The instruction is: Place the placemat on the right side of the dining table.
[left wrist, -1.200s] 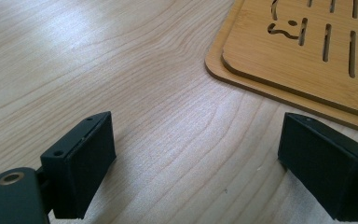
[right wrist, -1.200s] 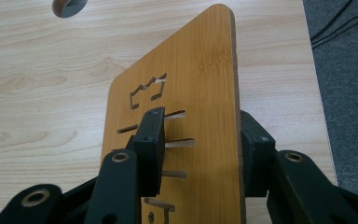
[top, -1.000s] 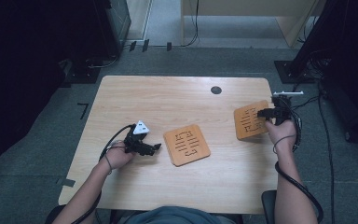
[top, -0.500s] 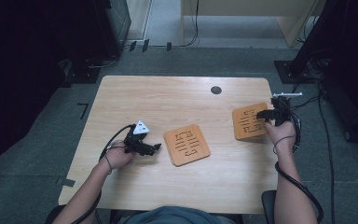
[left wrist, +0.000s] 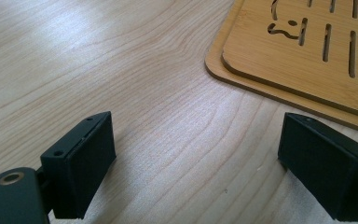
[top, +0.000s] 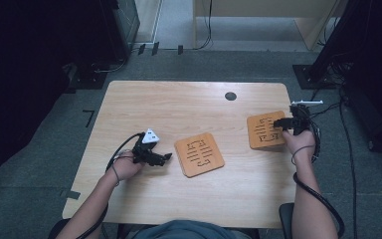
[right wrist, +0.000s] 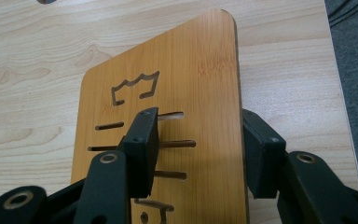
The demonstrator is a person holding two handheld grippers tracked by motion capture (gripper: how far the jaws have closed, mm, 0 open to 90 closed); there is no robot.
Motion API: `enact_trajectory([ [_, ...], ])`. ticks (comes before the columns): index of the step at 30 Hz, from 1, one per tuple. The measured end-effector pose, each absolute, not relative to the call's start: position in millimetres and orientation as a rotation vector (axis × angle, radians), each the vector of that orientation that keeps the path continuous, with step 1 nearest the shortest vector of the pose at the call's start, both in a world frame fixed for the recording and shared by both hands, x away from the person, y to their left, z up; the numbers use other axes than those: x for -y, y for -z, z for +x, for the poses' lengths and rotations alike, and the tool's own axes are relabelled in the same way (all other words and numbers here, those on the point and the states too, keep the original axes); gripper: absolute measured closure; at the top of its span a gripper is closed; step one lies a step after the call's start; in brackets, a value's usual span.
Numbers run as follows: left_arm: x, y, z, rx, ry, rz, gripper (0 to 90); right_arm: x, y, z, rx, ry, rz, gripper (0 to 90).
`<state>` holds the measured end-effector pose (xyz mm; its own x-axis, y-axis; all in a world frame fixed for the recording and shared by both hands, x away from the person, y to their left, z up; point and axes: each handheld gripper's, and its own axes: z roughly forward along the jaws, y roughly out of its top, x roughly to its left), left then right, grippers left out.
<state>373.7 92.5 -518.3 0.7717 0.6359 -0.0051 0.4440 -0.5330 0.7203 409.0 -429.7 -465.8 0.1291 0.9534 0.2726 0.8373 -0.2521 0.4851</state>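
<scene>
Right gripper view: the right gripper (right wrist: 198, 135) lies low over the right edge of a bamboo board (right wrist: 191, 70). One jaw sits above the board's face and the other just outside its edge. The jaws stand partly apart and have just been opening; a strip of the board lies between them, but the pads do not seem to press on it.

Left gripper view: the left gripper (left wrist: 200, 154) has its jaws wide apart with nothing between them. It rests over bare table (left wrist: 121, 70), just beside the near corner of a stack (left wrist: 307, 56) of two like boards.

From the high view, the single board lies flat on the table well to the right of the stack, and the left gripper is just to the stack's left.

This looks like the moment of letting the board go. The next move likely calls for drawing the right gripper back and up without nudging the board.

The board is nearly square. Its crown (right wrist: 135, 88) cut-out points away from the right gripper, toward the stack. Its long axis, if it has one, seems to run that way too, with the slots (right wrist: 177, 143) lying across it.
</scene>
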Motion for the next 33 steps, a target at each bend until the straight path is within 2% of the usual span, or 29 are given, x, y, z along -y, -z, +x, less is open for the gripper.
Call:
enact_trajectory([
  [33, -93, 518, 374, -0.802, -0.333, 2.222, 9.9, 433, 490, 416, -1.788, -0.731, 2.251, 47.0],
])
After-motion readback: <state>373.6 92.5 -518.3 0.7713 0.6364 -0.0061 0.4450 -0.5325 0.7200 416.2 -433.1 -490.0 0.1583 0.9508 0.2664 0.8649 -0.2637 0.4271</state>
